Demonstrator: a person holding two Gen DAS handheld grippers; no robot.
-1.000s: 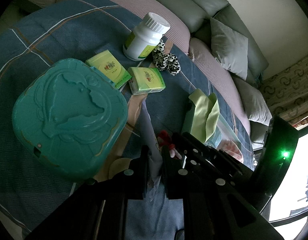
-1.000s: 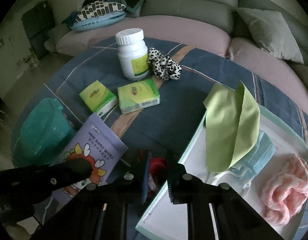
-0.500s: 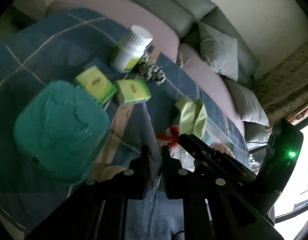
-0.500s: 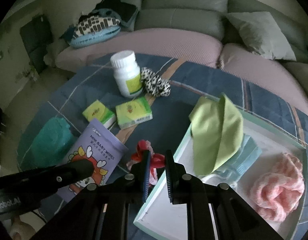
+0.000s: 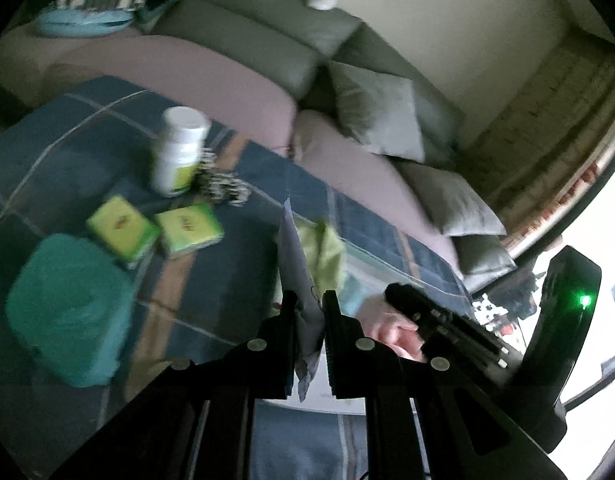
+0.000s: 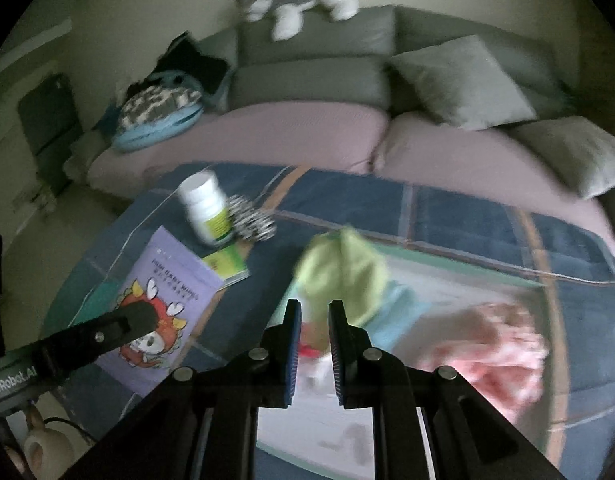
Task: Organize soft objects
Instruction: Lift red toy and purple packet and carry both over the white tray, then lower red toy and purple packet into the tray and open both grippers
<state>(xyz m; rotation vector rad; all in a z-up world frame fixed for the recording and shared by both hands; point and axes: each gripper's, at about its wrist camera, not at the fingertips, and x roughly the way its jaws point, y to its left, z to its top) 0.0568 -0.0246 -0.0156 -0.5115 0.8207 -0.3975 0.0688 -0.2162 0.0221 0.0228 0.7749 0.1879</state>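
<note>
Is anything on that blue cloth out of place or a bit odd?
One thing stands out: the white bottle is a hard item among soft ones, standing by the spotted scrunchie outside the tray. The green cloth lies crumpled over the tray's rim. Otherwise nothing looks spilled or damaged, though both views are blurred.

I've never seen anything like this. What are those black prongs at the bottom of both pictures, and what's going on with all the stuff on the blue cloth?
There is no robot here: a person holds a two-finger gripper in each hand, each with a wide-angle camera looking along its fingers. One picture is from the left gripper, the other from the right gripper. The left one is shut on a purple wipes pack. The right one pinches a small red and white soft thing, too blurred to name. On the blue plaid cloth sit a white bottle, a spotted scrunchie, green tissue packs, a teal case and a tray with a green cloth and a pink knit.
</note>
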